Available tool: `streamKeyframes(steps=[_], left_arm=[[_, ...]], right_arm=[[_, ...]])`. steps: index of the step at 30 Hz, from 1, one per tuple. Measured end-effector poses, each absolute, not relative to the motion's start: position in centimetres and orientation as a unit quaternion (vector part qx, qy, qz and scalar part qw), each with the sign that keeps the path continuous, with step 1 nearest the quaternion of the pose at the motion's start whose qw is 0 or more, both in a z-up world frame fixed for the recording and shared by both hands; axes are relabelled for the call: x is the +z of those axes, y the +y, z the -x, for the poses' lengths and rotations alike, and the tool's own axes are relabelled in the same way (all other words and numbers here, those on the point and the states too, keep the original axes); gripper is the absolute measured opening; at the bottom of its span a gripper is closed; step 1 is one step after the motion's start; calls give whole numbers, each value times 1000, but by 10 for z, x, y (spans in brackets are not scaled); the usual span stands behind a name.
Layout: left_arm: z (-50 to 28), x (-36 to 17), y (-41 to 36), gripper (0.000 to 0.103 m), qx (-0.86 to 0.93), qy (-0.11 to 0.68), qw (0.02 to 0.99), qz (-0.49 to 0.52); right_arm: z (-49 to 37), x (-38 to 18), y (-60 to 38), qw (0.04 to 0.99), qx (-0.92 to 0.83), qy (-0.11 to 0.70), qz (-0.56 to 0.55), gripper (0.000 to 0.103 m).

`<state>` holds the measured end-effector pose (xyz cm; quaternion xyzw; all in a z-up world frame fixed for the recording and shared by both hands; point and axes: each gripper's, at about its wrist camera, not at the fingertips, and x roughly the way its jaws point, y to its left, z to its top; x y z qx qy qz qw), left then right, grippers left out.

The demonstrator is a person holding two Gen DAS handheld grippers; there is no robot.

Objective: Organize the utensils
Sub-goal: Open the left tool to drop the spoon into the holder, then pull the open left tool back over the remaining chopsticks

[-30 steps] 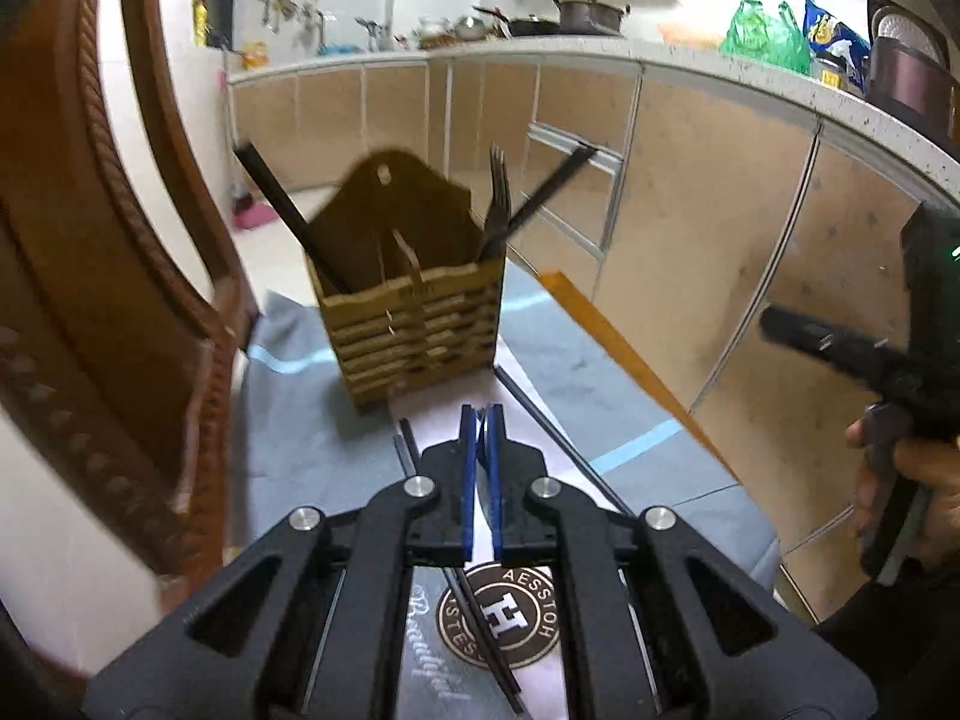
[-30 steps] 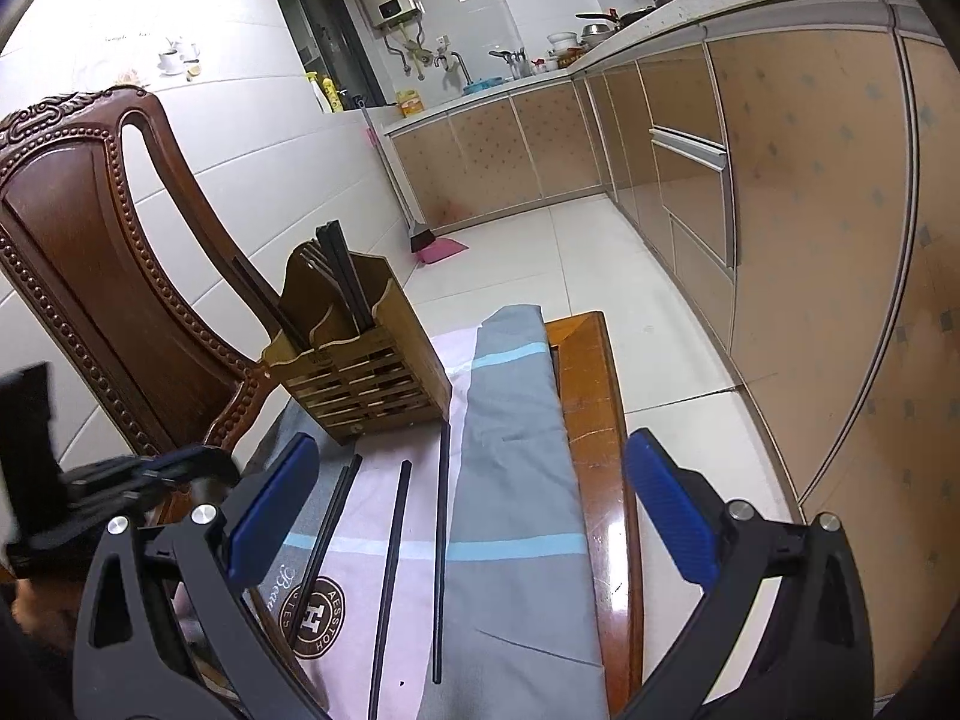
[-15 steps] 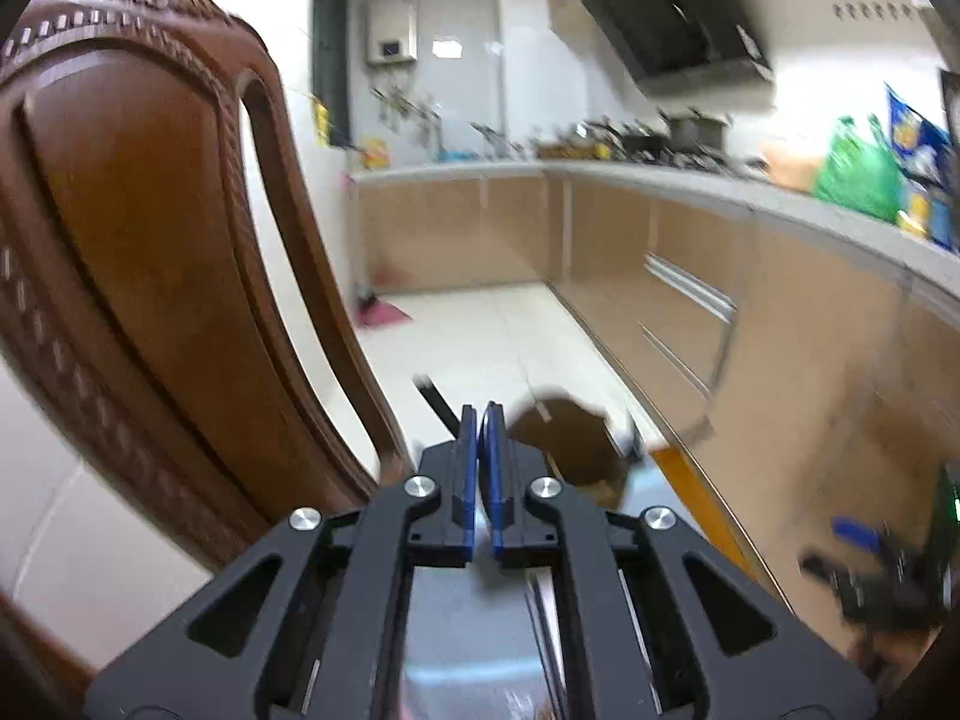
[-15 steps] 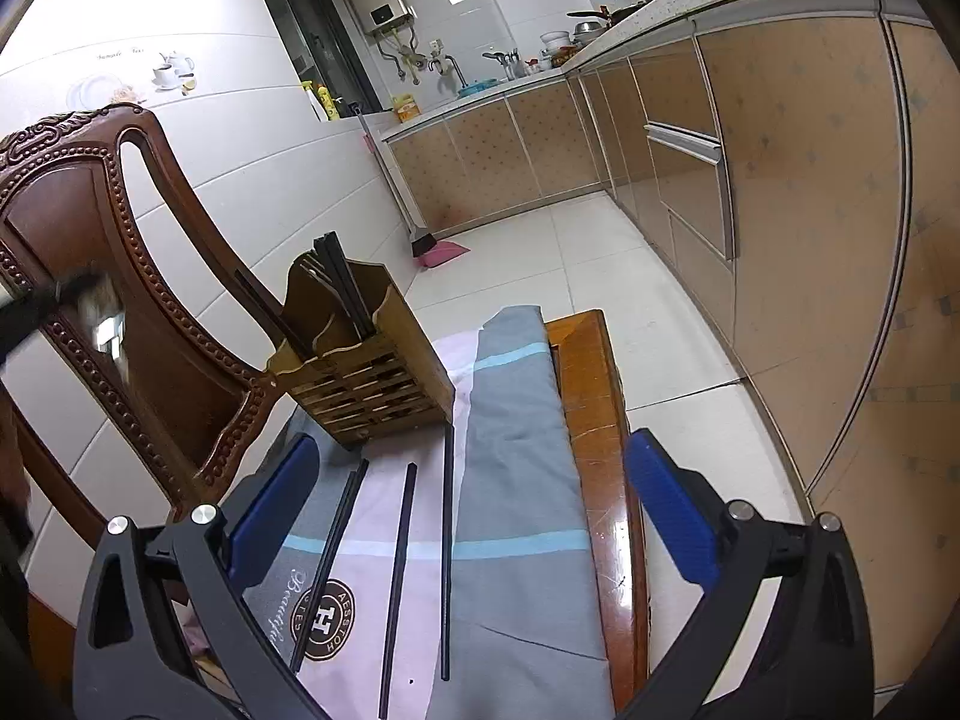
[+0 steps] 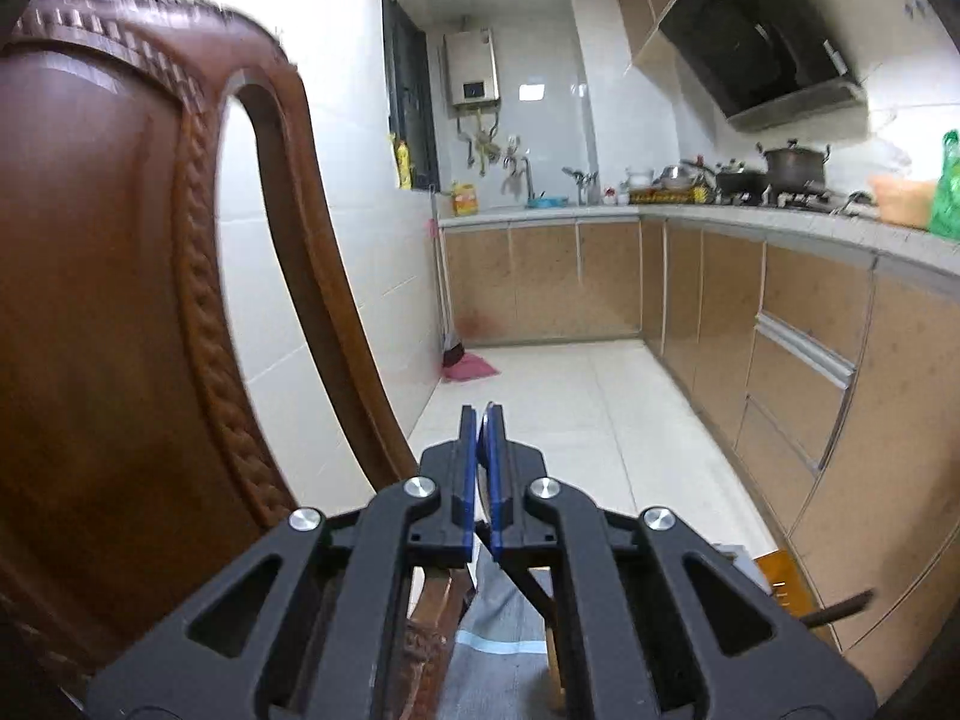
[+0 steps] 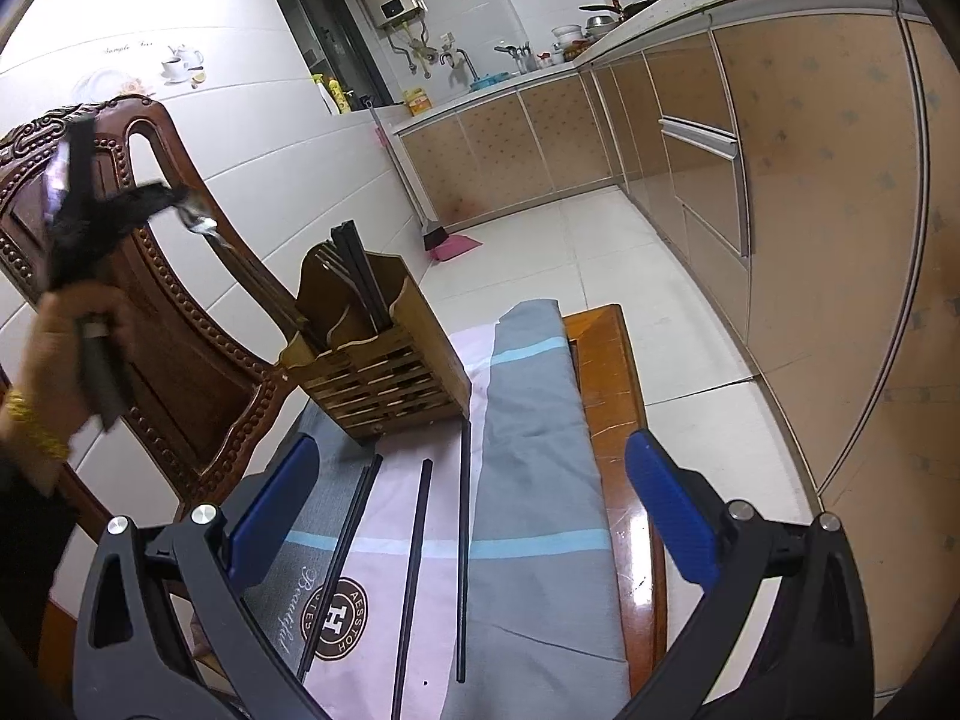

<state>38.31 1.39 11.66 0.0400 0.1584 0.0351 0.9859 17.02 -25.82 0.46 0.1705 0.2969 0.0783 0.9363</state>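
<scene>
A wooden slatted utensil holder (image 6: 384, 354) stands on the cloth-covered table (image 6: 540, 480), with chopsticks and forks upright in it. Three black chopsticks (image 6: 417, 570) lie loose on the cloth in front of it. My right gripper (image 6: 474, 516) is open and empty, low over the chopsticks. My left gripper (image 5: 479, 474) is shut, raised high and pointing across the kitchen; in the right wrist view (image 6: 174, 204) it is up left of the holder and seems to grip a thin dark utensil (image 6: 252, 276) that slants down toward the holder's left compartment.
A carved wooden chair (image 6: 150, 300) stands close behind and left of the holder. The table's bare wooden edge (image 6: 606, 372) runs along the right of the cloth. Kitchen cabinets (image 6: 780, 210) line the right side across a tiled floor.
My left gripper has risen from low over the table to high beside the chair back, tilting up to face the kitchen. The right gripper has stayed open and nearly still.
</scene>
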Motion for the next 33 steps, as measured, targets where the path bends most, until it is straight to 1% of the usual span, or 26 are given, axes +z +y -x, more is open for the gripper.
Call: streamKeyframes(steps=[5, 10, 11, 12, 14, 16, 17, 18, 21, 25, 28, 33], left_arm=[[-404, 70, 15, 3, 18, 201, 979, -4], [-397, 32, 10, 6, -15, 238, 971, -6], [-393, 30, 8, 16, -19, 246, 969, -12], [-387, 28, 7, 45, -23, 252, 967, -18], [-362, 27, 8, 82, -33, 250, 967, -26], [-323, 28, 9, 84, -52, 234, 970, -41], [-309, 27, 8, 89, -59, 239, 968, -49], [-294, 25, 6, 91, -65, 245, 965, -59], [-241, 14, 0, 96, -80, 255, 961, -74], [-193, -13, 5, 96, -84, 291, 952, -52], [-185, -30, 5, 96, -83, 321, 943, -41], [-168, -35, 14, 96, -89, 327, 940, -46]], right_arm=[[-174, 3, -257, 934, 81, 300, -173, 99], [-177, 0, -251, 933, 87, 307, -167, 99], [-177, 0, -250, 933, 88, 308, -166, 99], [-177, 0, -249, 932, 89, 309, -164, 99], [-176, -1, -247, 932, 89, 312, -160, 99], [-175, -1, -245, 932, 90, 316, -156, 99], [-175, -1, -245, 931, 90, 317, -155, 99], [-173, -1, -243, 931, 90, 319, -151, 99], [-167, 1, -234, 934, 93, 320, -130, 99], [-155, 1, -218, 937, 98, 322, -93, 99], [-143, 0, -205, 938, 98, 325, -64, 99], [-122, 0, -193, 943, 87, 318, -39, 99]])
